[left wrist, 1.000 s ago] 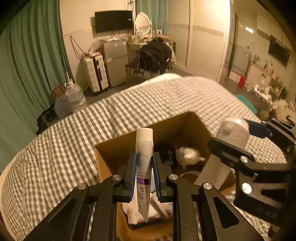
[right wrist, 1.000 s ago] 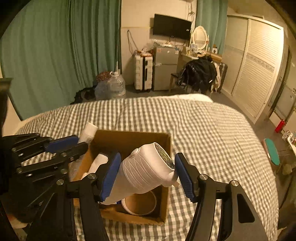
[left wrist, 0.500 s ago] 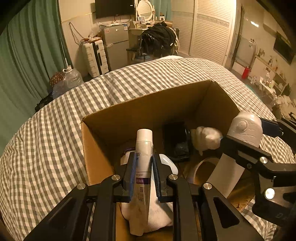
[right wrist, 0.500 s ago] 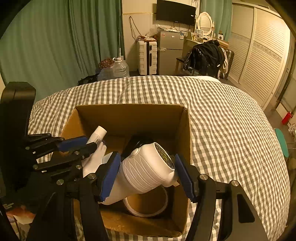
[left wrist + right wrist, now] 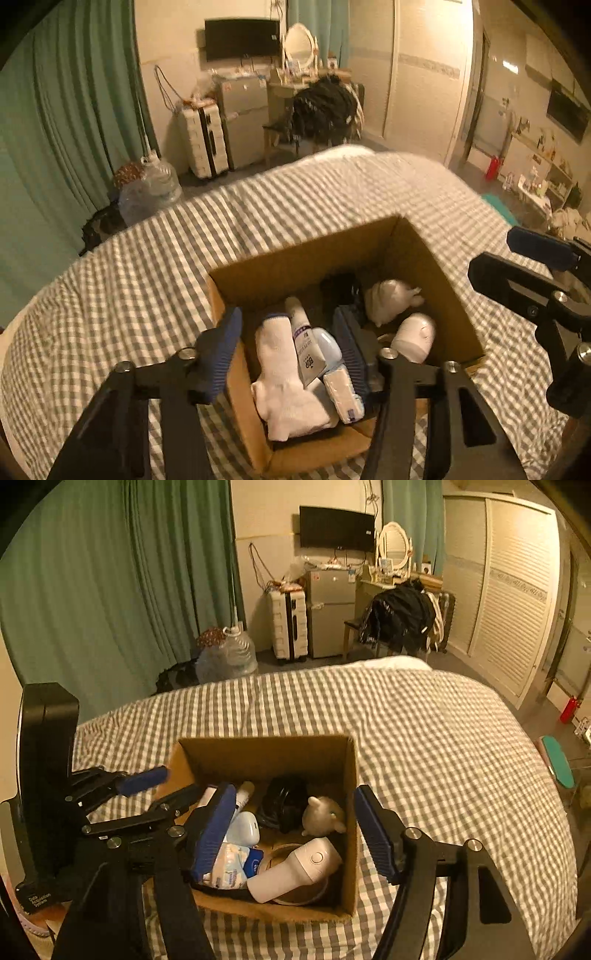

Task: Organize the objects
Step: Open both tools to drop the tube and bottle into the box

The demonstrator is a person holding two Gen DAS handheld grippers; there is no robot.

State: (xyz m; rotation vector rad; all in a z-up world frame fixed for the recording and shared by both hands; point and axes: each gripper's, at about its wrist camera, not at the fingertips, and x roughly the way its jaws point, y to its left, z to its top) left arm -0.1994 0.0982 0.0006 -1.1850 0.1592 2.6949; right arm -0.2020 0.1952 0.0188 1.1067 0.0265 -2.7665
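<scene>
An open cardboard box [image 5: 303, 251] [image 5: 266, 753] stands on the checked bed. In it lie a white tube with a purple label [image 5: 304, 341], a white sock [image 5: 280, 376], a white hair dryer [image 5: 295, 871] [image 5: 413, 338] resting on a tape roll [image 5: 295, 893], a pale toy [image 5: 323, 814] [image 5: 388, 301], a black object [image 5: 284, 805] and a blue-white packet [image 5: 236, 864]. My left gripper [image 5: 288, 354] is open and empty just above the box's near left side. My right gripper [image 5: 295, 834] is open and empty above the box's near right side.
The grey checked bedspread [image 5: 424, 738] surrounds the box. Beyond the bed are green curtains [image 5: 110, 590], a water jug [image 5: 227, 657], a white suitcase [image 5: 288, 624], a small fridge [image 5: 330, 613] and a chair with dark clothes [image 5: 400, 620].
Both grippers opened. The tube dropped from the left gripper and the hair dryer from the right into the box. Both grippers pulled back and up.
</scene>
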